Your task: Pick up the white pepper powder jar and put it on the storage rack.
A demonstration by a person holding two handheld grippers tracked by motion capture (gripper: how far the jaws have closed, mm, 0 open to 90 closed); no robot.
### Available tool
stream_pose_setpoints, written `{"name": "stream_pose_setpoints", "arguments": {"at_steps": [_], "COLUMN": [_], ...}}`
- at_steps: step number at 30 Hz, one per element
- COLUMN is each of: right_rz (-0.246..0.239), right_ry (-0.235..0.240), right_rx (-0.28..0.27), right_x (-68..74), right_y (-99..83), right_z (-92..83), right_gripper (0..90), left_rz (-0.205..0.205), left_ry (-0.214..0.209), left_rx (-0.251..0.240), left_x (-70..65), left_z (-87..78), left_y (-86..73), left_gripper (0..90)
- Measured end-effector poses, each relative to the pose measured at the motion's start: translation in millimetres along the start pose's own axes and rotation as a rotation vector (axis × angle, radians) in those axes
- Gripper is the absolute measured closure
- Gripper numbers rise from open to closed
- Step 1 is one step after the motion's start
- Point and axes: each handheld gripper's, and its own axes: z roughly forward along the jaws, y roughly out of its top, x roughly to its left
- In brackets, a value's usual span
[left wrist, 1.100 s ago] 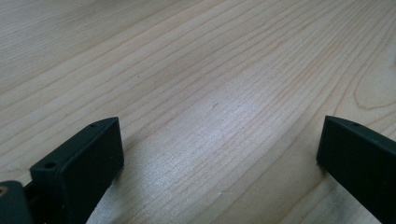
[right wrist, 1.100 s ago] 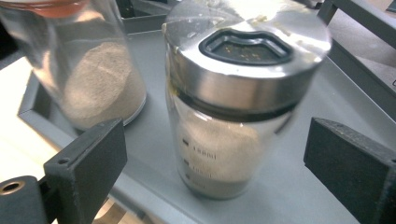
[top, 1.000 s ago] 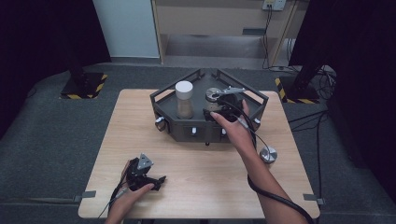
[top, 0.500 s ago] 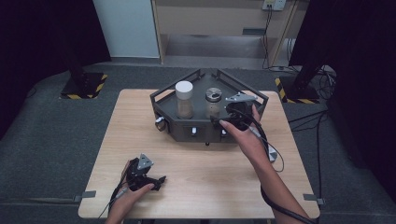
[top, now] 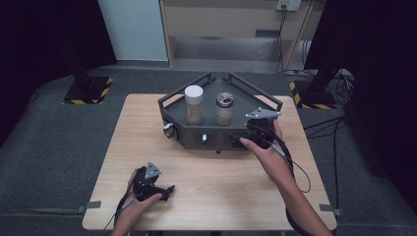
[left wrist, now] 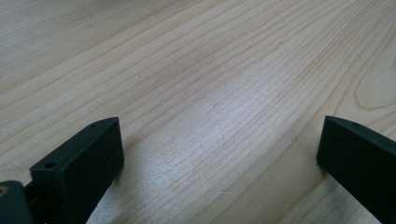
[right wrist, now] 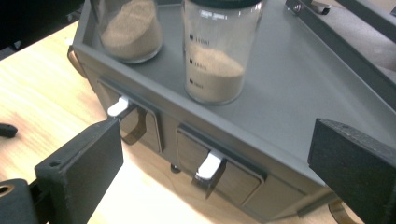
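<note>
Though half-full, clear-walled jar (right wrist: pixel 219 51).

**Open jaws hovering over the drawer front**

The right gripper (right wrist: pixel 212 172) is holding its black jaws spread wide, nothing between them. Ahead, the grey cabinet (right wrist: pixel 299 93) is sitting on the wooden table (right wrist: pixel 32 107). Two white drawer handles are poking out of its front: the nearer handle (right wrist: pixel 208 166) is lying between the jaws, the farther handle (right wrist: pixel 118 107) just above the left jaw. On top, two glass jars are standing, the nearer jar (right wrist: pixel 217 56) and the farther jar (right wrist: pixel 130 30), both holding brown powder.
</note>
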Motion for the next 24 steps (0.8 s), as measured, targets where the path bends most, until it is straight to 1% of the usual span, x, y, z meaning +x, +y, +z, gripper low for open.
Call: {"name": "stream_pose_setpoints", "arguments": {"at_steps": [14, 17, 24], "right_rz": [0.004, 0.013, 0.016], "right_ry": [-0.005, -0.011, -0.018], "right_rx": [0.024, 0.023, 0.019], "right_x": [-4.8, -7.3, -11.5], "right_y": [-21.9, -27.8, -37.4], "right_z": [-17.8, -22.1, -32.0], "right_gripper": [3.1, 3.1, 3.1], "left_rz": [0.001, 0.001, 0.000], "left_ry": [0.000, 0.000, 0.000], "left_rx": [0.001, 0.001, 0.000], "left_x": [0.0, 0.0, 0.0], "left_z": [0.0, -0.1, 0.0], "left_y": [0.1, 0.1, 0.1], "left_gripper": [0.0, 0.0, 0.0]}}
